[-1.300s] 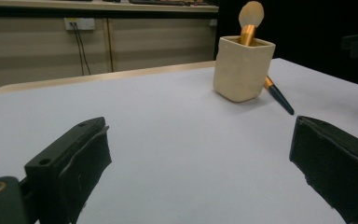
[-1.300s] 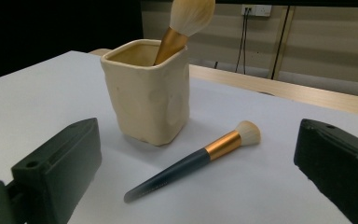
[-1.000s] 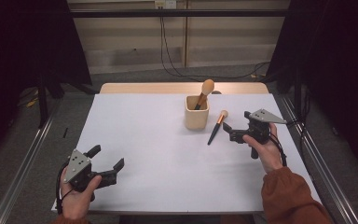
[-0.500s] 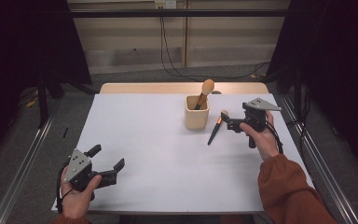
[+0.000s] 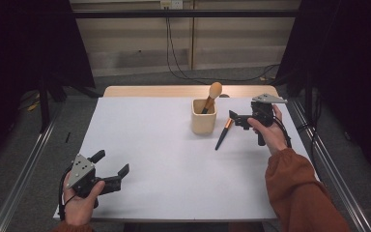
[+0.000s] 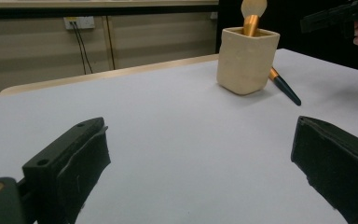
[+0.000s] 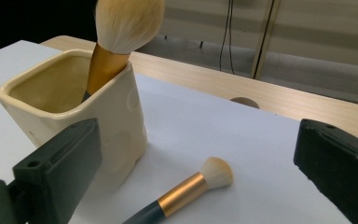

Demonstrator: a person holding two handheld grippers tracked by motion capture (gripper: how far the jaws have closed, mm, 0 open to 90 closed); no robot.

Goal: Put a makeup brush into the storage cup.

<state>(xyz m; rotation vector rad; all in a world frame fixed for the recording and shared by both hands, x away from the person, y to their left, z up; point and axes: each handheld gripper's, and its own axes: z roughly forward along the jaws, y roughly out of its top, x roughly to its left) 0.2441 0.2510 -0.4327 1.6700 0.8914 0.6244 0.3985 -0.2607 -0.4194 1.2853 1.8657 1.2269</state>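
A cream square cup (image 5: 203,119) stands on the white table (image 5: 159,140) right of centre, with a large fluffy brush (image 5: 214,91) leaning in it. A smaller brush (image 5: 223,134), dark handle and gold ferrule, lies flat just right of the cup. My right gripper (image 5: 233,119) hovers open above the small brush's bristle end, jaws pointing at the cup. The right gripper view shows the cup (image 7: 74,107), the large brush (image 7: 126,23) and the small brush (image 7: 186,189) between wide jaws. My left gripper (image 5: 112,163) rests open near the front left edge, holding nothing.
The wooden table edge (image 5: 174,91) runs behind the white sheet. Metal rails (image 5: 24,174) flank the table on both sides. In the left gripper view the cup (image 6: 247,59) and the small brush's handle (image 6: 284,86) are far off to the right.
My right gripper has moved forward and left, closer to the cup and over the small brush. The left gripper has stayed put.
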